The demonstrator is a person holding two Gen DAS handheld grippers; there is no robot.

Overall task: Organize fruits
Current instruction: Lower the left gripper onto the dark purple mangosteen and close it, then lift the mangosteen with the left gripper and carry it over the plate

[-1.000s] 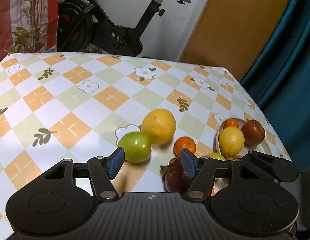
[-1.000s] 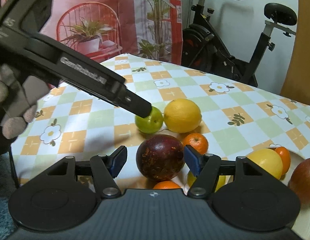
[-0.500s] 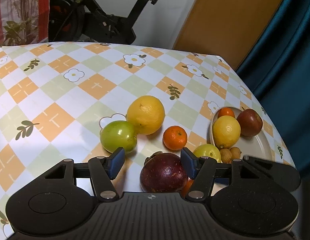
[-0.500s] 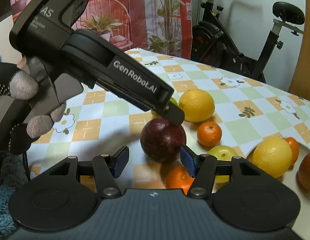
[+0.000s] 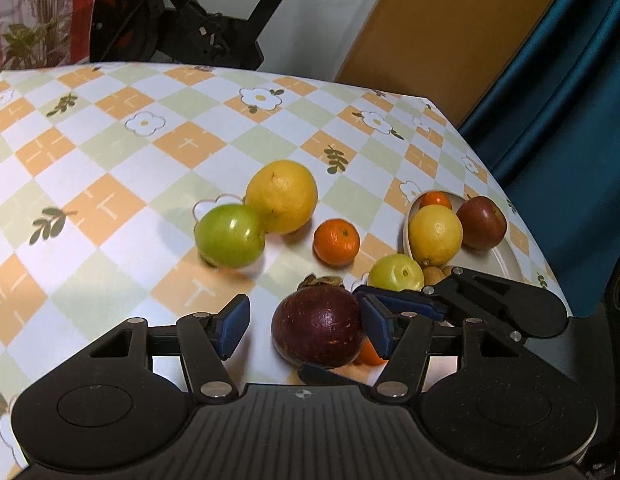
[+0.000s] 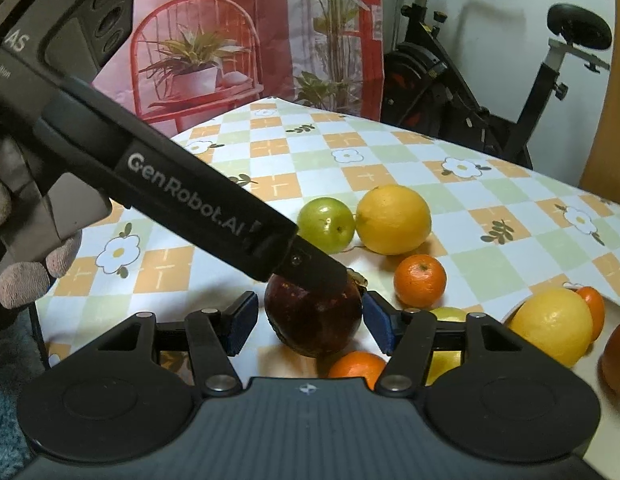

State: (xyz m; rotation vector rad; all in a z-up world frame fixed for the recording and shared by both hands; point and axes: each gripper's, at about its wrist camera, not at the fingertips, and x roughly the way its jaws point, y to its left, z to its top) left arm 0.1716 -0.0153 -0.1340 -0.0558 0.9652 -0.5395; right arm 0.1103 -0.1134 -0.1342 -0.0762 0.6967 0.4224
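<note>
The left wrist camera sits just behind its own tool (image 5: 306, 330), looking steeply down and forward over the checked, flower-printed desk (image 5: 110, 152) towards a wooden door and teal curtain. The right wrist camera sits behind its tool (image 6: 308, 322), tilted down less, facing a black exercise bike (image 6: 490, 92) and a red plant-print hanging. Both are close to the desk. They share the dark purple round mangosteen (image 5: 316, 330) (image 6: 314, 320) between the fingers, and each view catches the other tool.

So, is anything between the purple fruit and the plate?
Yes. A yellow-green fruit sits by the plate's near rim, and a tangerine lies beside the purple fruit on that side. Both would likely block a straight slide.
</note>
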